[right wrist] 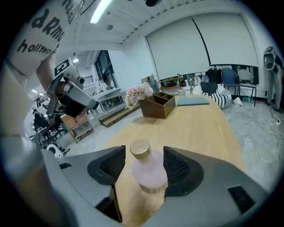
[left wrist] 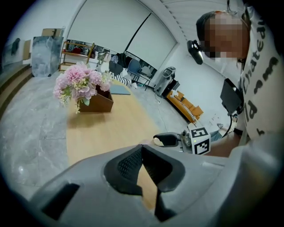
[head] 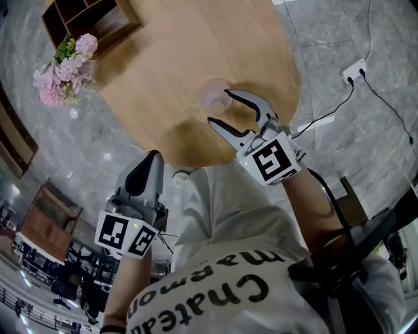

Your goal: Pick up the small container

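Observation:
The small container (head: 214, 96) is a pale pink translucent bottle with a gold cap (right wrist: 140, 149). It stands upright on the round wooden table (head: 163, 59) near its front edge. My right gripper (head: 219, 107) is open, with one jaw on each side of the bottle. In the right gripper view the bottle (right wrist: 148, 173) sits between the dark pads (right wrist: 111, 166), with a gap showing on its left side. My left gripper (head: 153, 158) hangs off the table's front left edge, over the floor, and is shut and holds nothing. In the left gripper view its jaws (left wrist: 142, 150) meet at the tips.
A wooden box (head: 88, 19) stands at the table's far left, with pink flowers (head: 65, 68) beside it. A power strip (head: 354, 70) and cables lie on the grey marble floor to the right. The person's body fills the lower frame.

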{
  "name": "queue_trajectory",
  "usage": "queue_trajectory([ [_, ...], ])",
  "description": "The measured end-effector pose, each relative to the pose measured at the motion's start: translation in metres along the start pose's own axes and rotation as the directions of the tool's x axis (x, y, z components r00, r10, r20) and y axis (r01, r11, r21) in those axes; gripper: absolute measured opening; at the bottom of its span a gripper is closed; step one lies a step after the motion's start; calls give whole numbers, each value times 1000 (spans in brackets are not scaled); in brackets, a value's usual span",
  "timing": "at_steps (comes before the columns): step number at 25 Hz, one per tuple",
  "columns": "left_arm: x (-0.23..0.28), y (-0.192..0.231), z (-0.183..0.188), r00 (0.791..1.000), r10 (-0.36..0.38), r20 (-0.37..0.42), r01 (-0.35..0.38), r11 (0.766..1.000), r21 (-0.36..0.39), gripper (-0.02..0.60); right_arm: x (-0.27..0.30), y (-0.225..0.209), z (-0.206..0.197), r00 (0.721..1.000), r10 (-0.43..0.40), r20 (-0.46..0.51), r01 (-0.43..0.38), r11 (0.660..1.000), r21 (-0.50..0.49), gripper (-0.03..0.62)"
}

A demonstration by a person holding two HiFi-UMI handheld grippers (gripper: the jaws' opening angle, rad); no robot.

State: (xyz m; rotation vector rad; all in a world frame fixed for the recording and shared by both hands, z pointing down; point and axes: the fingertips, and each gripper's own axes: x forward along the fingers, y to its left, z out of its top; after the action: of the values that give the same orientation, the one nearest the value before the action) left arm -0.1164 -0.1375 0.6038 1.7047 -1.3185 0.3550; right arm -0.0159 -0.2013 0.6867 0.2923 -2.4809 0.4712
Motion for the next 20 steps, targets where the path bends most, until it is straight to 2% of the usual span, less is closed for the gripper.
queue_trajectory([
  [5, -1, -2, 2, 1000, -8, -4, 8, 1000, 10, 14, 14, 3, 2, 999, -34, 12, 35, 996, -82, 229],
  [7, -4, -1, 2, 1000, -4, 5, 4, 1000, 9, 14, 17, 2, 3, 998, -56, 21, 58, 994, -92, 162],
  [8, -6, 0, 2, 1000, -2, 10, 2, 1000, 10, 14, 19, 1, 4, 997, -67, 25, 69, 993, -92, 154],
  [11, -12, 1, 3, 1000, -2, 26, 1, 1000, 9, 14, 24, -2, 5, 996, -91, 22, 93, 990, -105, 148],
  [16, -30, 2, 8, 998, 8, 57, -8, 1000, 12, 15, 33, 1, 8, 996, -84, -26, 80, 987, -136, 138],
  [20, -37, 1, 13, 997, -3, 83, 2, 1000, 21, 14, 35, -2, 9, 993, -107, -47, 99, 986, -134, 135],
])
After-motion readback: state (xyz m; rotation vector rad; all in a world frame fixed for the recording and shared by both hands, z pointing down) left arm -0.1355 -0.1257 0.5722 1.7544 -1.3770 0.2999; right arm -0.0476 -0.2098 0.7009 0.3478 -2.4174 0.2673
